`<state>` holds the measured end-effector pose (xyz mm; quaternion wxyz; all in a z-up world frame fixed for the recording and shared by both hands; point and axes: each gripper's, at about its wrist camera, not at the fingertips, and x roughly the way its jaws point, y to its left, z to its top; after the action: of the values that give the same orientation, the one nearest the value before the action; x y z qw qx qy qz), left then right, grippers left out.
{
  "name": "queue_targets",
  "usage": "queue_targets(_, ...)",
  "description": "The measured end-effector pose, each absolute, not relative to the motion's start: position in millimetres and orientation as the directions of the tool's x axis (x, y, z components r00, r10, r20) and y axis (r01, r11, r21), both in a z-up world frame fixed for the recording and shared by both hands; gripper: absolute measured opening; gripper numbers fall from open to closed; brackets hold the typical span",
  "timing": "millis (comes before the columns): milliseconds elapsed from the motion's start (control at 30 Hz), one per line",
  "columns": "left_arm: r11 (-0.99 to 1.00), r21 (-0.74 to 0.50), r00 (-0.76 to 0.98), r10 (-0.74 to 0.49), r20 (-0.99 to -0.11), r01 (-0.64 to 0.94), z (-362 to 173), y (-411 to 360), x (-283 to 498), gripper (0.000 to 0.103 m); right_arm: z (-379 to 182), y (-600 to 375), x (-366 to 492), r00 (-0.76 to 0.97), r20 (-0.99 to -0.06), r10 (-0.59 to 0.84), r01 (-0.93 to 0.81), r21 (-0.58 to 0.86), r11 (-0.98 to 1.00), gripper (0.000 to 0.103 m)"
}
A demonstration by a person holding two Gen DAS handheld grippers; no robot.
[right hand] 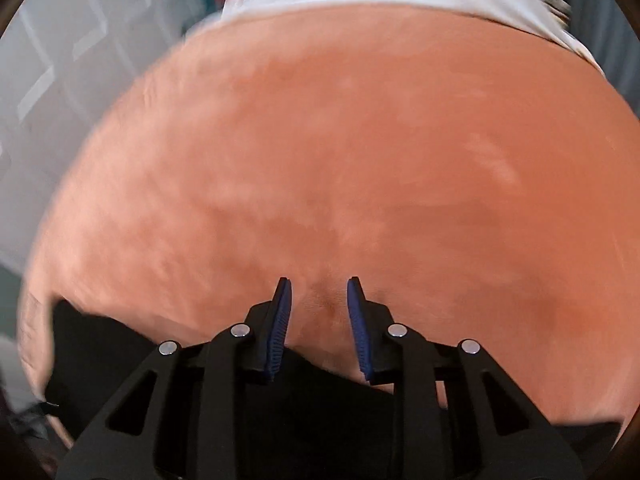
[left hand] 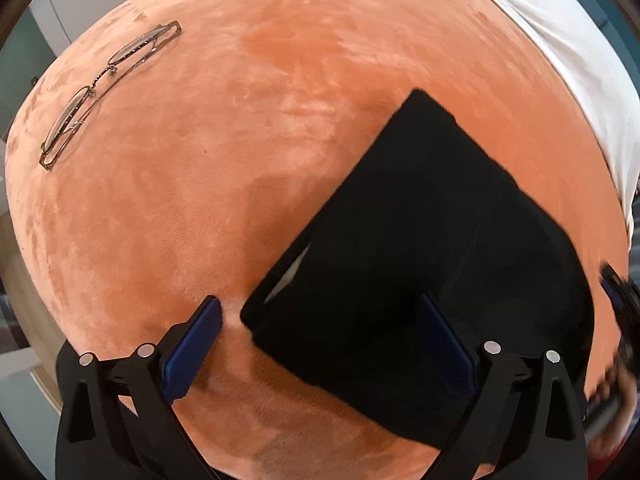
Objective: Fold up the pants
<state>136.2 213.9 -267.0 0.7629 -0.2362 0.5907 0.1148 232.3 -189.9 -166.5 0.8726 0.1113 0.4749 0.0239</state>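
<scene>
Left gripper [left hand: 320, 344]: jaws wide, holding nothing, poised over the near corner of the folded black pants [left hand: 432, 248], which lie flat on the orange plush surface [left hand: 240, 168]. Eyeglasses [left hand: 108, 88] rest well apart, far left. Right gripper [right hand: 319, 326]: jaws narrow, empty, with the pants' edge beneath the fingers. The right wrist view is blurred; the pants are cut off at its lower edge.
</scene>
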Motion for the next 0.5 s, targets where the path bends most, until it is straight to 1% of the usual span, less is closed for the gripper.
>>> queue_targets(33,0.869,-0.213,0.294,-0.082,-0.952,-0.447,-264,214,137,0.071,-161,-194,220,0.565,-0.812,0.148,0.072,0.227,0.971,0.047)
queue_targets(67,0.880,-0.210,0.323,-0.069,-0.944,-0.426,-257,213,135,0.049,-155,-201,198,0.584,-0.800,0.137,0.088,0.230,0.969,0.055)
queue_targets(100,0.898,-0.193,0.349,-0.047,-0.936,-0.395,-248,208,136,0.038,-151,-206,181,0.595,-0.795,0.119,0.105,0.224,0.969,0.070)
queue_targets(133,0.907,-0.184,0.367,-0.035,-0.930,-0.378,-241,204,136,0.023,-149,-211,163,0.606,-0.788,0.105,0.121,0.222,0.968,0.072)
queue_targets(233,0.923,-0.213,0.445,-0.051,-0.894,-0.321,-208,188,137,0.013,-153,-240,114,0.601,-0.797,0.057,0.191,0.212,0.958,0.072)
queue_targets(267,0.931,-0.226,0.478,-0.067,-0.876,-0.285,-193,179,137,0.013,-153,-240,114,0.601,-0.797,0.057,0.191,0.212,0.958,0.073)
queue_targets(333,0.949,-0.258,0.543,-0.121,-0.831,-0.182,-153,146,136,0.013,-154,-265,81,0.587,-0.809,0.035,0.264,0.232,0.936,0.073)
queue_targets(367,0.954,-0.273,0.571,-0.155,-0.806,-0.127,-134,125,136,0.013,-155,-278,66,0.581,-0.812,0.044,0.298,0.263,0.918,0.073)
queue_targets(433,0.956,-0.292,0.615,-0.250,-0.748,0.033,-92,74,128,0.013,-153,-305,42,0.590,-0.805,0.062,0.339,0.317,0.886,0.073)
queue_targets(500,0.934,-0.293,0.611,-0.355,-0.708,0.203,-62,8,114,0.013,-146,-326,18,0.618,-0.784,0.065,0.376,0.367,0.851,0.073)
